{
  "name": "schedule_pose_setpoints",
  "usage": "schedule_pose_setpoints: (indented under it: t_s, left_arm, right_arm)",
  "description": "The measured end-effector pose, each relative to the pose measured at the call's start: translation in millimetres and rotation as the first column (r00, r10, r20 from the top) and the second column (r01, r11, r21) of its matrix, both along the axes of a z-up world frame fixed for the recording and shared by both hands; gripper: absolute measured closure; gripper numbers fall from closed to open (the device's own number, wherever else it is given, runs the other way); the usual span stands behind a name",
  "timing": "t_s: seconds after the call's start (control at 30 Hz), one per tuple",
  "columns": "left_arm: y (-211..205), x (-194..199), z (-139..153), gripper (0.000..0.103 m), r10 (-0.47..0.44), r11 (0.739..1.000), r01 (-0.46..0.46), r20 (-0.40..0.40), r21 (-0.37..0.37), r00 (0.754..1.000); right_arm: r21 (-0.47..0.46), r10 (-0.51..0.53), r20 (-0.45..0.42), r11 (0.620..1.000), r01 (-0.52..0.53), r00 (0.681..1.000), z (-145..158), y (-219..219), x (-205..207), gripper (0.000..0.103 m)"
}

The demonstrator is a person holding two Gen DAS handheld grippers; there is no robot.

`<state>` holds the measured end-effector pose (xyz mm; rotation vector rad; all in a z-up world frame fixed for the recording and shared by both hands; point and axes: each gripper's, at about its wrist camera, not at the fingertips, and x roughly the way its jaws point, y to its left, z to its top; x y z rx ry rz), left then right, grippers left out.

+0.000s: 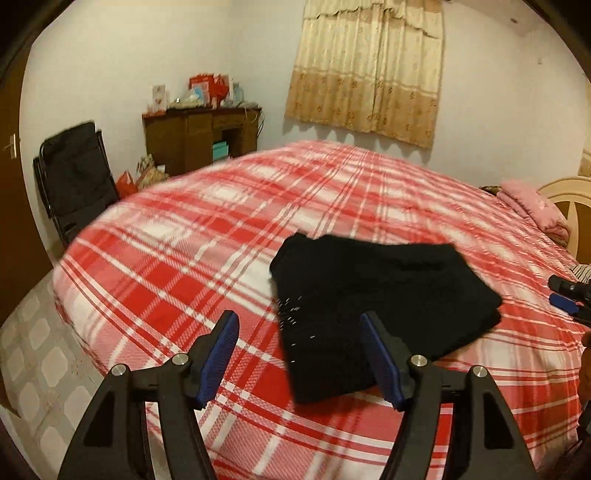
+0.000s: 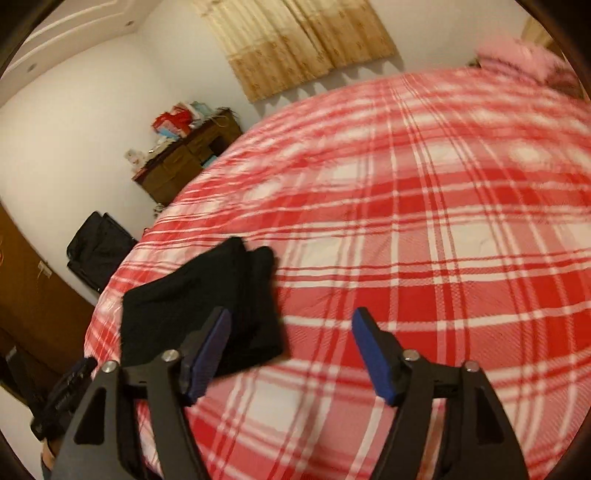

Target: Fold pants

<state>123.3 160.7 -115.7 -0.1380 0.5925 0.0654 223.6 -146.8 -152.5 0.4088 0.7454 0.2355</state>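
Black pants (image 1: 376, 306) lie folded into a compact stack on the red-and-white plaid bed (image 1: 207, 236), near its near edge, toward the near-left corner as the right wrist view frames it (image 2: 199, 310). Left gripper (image 1: 299, 354) hangs above the bed with jaws apart, nothing between the blue pads; its right pad overlaps the pants' near edge in the picture, contact unclear. Right gripper (image 2: 291, 354) likewise has its jaws spread wide and empty, over bare plaid just right of the stack. Lots of open bed beyond and to the right of the pants, out to the far edge. Left wrist view alone shows the tiled floor (image 1: 40, 354) off the bed's left edge, a black folding chair (image 1: 77, 173) fully, the right gripper's tip at frame right and a cream headboard (image 1: 569, 199). Both show the wooden desk (image 1: 199, 140), curtain (image 1: 369, 70), pink bedding (image 1: 532, 206) at the far right corner. Right wrist view adds the ceiling moulding (image 2: 74, 26); blurred.
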Motion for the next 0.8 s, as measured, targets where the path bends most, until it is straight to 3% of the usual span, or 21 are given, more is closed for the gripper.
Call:
schedule_pose_setpoints:
  t_s: [0.33, 0.57, 0.8]
  left_arm:
    - [-20, -45, 60, 0.01, 0.054, 0.996, -0.062, 0.113, 0.065, 0.992]
    - [-35, -57, 75, 0.01, 0.032, 0.994, -0.047, 0.147, 0.102, 0.989]
    - [-37, -63, 79, 0.01, 0.017, 0.993, -0.036, 0.168, 0.109, 0.986]
  right_arm:
    - [-0.173, 0.108, 0.28, 0.983, -0.06, 0.954, 85, 46, -77, 0.0]
    - [-0.219, 0.165, 0.384, 0.972, -0.084, 0.908, 122, 56, -115, 0.0]
    - [-0.244, 0.196, 0.385, 0.964, -0.105, 0.902, 122, 64, -120, 0.0]
